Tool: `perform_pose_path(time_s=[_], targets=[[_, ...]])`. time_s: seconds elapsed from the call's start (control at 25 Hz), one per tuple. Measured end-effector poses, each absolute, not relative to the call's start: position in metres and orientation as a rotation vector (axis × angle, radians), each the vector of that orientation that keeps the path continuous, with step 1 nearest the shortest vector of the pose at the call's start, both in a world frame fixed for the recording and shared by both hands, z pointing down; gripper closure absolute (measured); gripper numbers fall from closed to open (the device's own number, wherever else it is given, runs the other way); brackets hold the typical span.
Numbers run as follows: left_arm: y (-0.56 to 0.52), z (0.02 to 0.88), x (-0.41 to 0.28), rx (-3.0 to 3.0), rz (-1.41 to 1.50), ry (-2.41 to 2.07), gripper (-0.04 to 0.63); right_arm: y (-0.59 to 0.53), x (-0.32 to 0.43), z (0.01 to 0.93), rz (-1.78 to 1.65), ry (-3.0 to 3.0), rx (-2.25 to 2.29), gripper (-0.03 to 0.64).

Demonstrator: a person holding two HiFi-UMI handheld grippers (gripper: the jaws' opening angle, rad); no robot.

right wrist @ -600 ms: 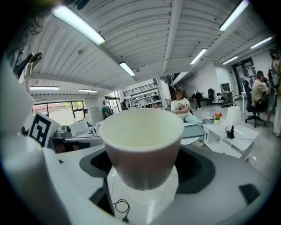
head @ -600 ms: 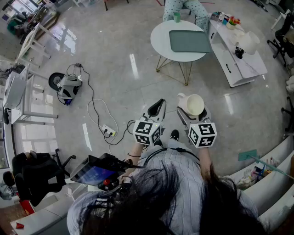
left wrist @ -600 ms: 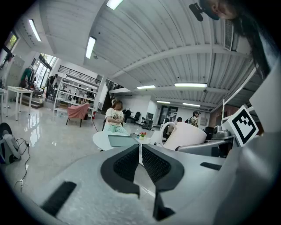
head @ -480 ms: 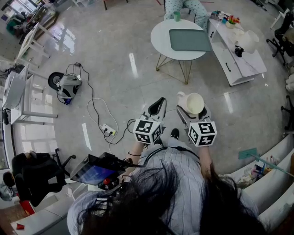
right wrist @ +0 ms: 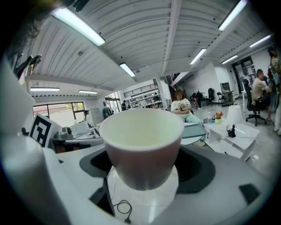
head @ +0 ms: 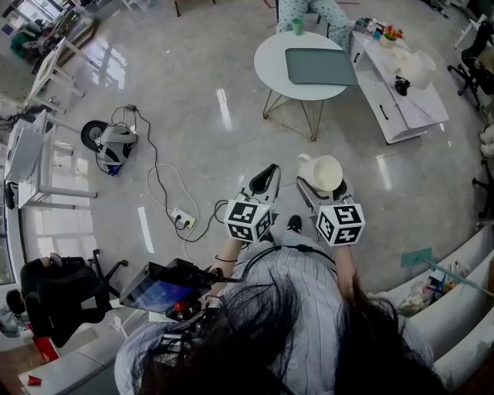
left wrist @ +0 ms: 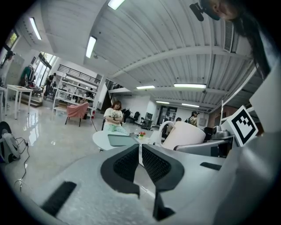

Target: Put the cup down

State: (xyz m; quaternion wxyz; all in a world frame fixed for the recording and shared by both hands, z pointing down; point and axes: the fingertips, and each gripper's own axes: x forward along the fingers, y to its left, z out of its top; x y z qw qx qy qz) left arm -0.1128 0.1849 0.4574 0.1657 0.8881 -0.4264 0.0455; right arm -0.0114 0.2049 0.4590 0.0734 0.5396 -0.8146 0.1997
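Note:
A cream cup (head: pixel 325 174) with a handle sits upright between the jaws of my right gripper (head: pixel 323 185), which is shut on it, well above the floor. In the right gripper view the cup (right wrist: pixel 142 145) fills the middle and its inside looks empty; the black pads (right wrist: pixel 199 169) press its sides. My left gripper (head: pixel 266 179) hangs beside it on the left, shut with nothing in it; in its own view the left gripper (left wrist: pixel 140 151) shows its pads almost touching, with the cup (left wrist: pixel 186 134) to its right.
Ahead stands a round white table (head: pixel 279 71) with a grey-green tray (head: pixel 318 67) and a small green cup (head: pixel 297 28); a seated person (head: pixel 309 11) is behind it. A white low bench (head: pixel 401 104) stands to its right. A cable and power strip (head: pixel 182 221) lie on the floor at left.

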Motion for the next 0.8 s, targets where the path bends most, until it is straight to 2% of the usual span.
perform_pose_path(time_s=[0.8], targets=[[0.134,0.456,-0.056,2.538,0.124,-1.255,0.575,0.157,0.045,0.469,0.587,-2.456,1.575,0.204]])
